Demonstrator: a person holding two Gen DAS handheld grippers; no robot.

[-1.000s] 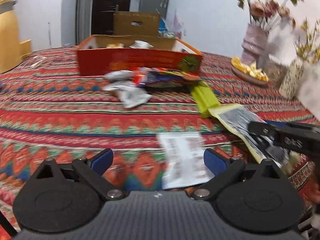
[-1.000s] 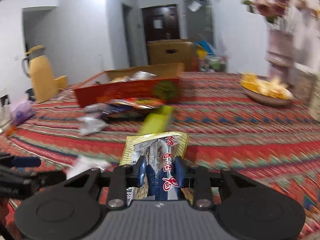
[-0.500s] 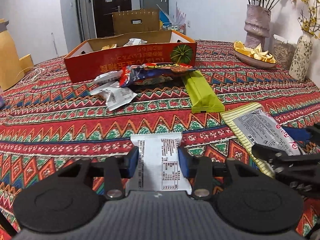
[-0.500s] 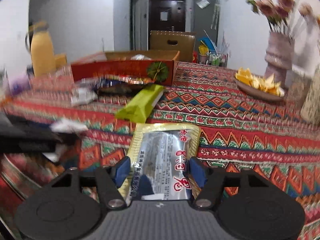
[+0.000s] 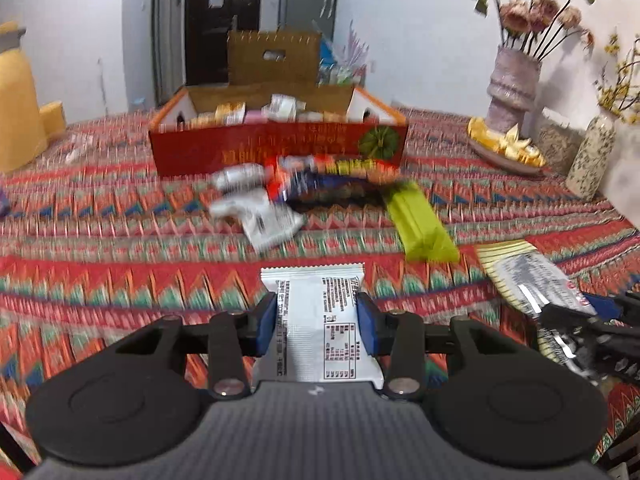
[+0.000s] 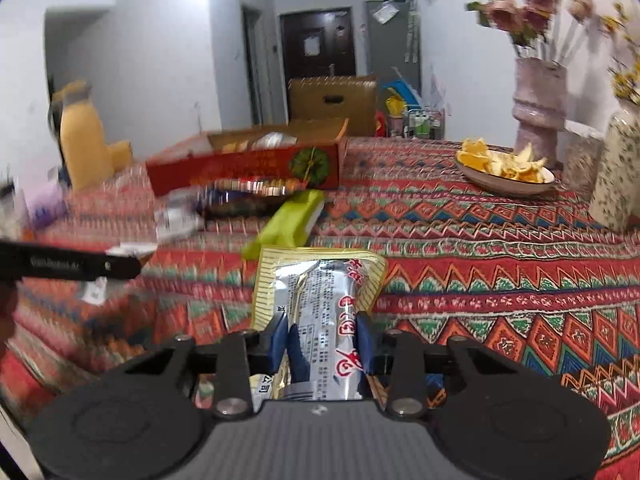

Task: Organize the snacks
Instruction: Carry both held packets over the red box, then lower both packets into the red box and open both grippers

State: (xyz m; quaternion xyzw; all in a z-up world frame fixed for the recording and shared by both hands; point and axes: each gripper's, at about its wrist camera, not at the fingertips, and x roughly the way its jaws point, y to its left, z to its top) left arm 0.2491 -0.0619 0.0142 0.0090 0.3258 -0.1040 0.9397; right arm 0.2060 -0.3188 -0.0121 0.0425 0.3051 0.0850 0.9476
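Note:
My left gripper [image 5: 316, 314] is shut on a white snack packet [image 5: 312, 280], its blue pads pressing both sides, a little above the patterned tablecloth [image 5: 120, 248]. In the right wrist view my right gripper [image 6: 322, 340] has its jaws closing on a silver and yellow packet [image 6: 320, 276] with red lettering, the pads pressing it. That packet [image 5: 520, 276] also shows at the left view's right edge. A red cardboard box [image 5: 276, 148] holding several snacks stands at the far side. A pile of loose snacks [image 5: 320, 176] and a green packet [image 5: 420, 220] lie in front of it.
A bowl of orange peel [image 6: 508, 188] sits at the back right beside a pink vase of flowers [image 6: 538, 112] and a speckled vase [image 6: 616, 176]. A yellow jug [image 6: 80, 140] stands at the left. A brown carton [image 5: 274, 58] lies behind the table.
My left gripper went from wide open to shut on the white packet and raised it slightly. The right jaws widened around the silver packet, then closed on it again.

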